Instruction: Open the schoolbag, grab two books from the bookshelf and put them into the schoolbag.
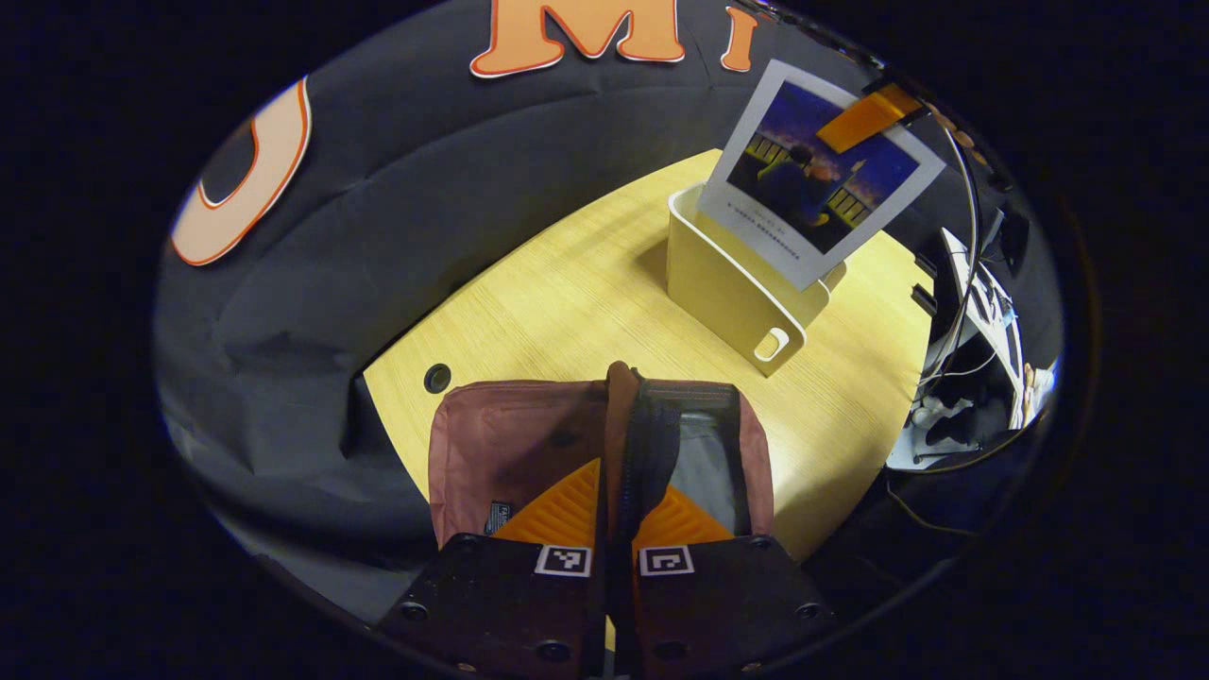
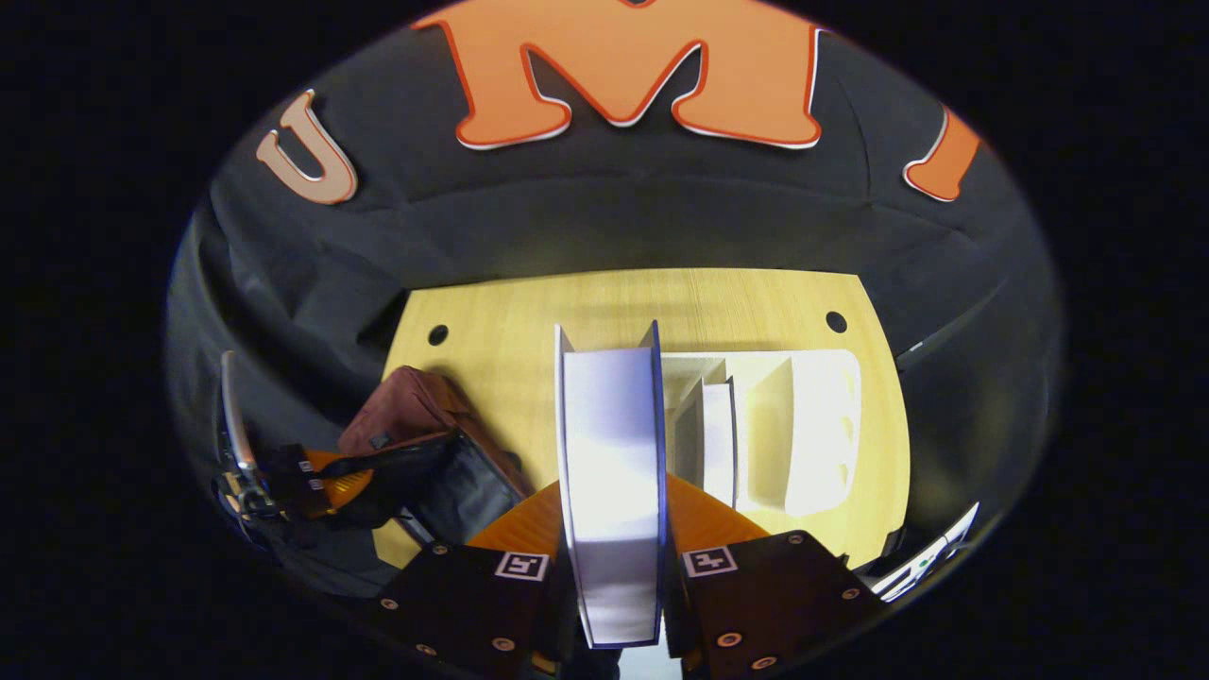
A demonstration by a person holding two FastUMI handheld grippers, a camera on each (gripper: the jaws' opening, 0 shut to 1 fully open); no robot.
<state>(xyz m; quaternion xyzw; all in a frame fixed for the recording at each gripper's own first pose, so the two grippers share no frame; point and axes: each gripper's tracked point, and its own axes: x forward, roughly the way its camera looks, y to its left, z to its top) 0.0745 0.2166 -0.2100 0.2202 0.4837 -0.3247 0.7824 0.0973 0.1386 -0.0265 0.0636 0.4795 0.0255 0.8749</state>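
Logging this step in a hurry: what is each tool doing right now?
Left tool: closed, gripping the open flap edge of the dark red fabric schoolbag.
Right tool: closed, holding the white-paged book.

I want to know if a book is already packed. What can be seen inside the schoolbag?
Inside the open schoolbag, a grey lining shows and no book; the bottom is hidden by the left tool, which holds its rim.
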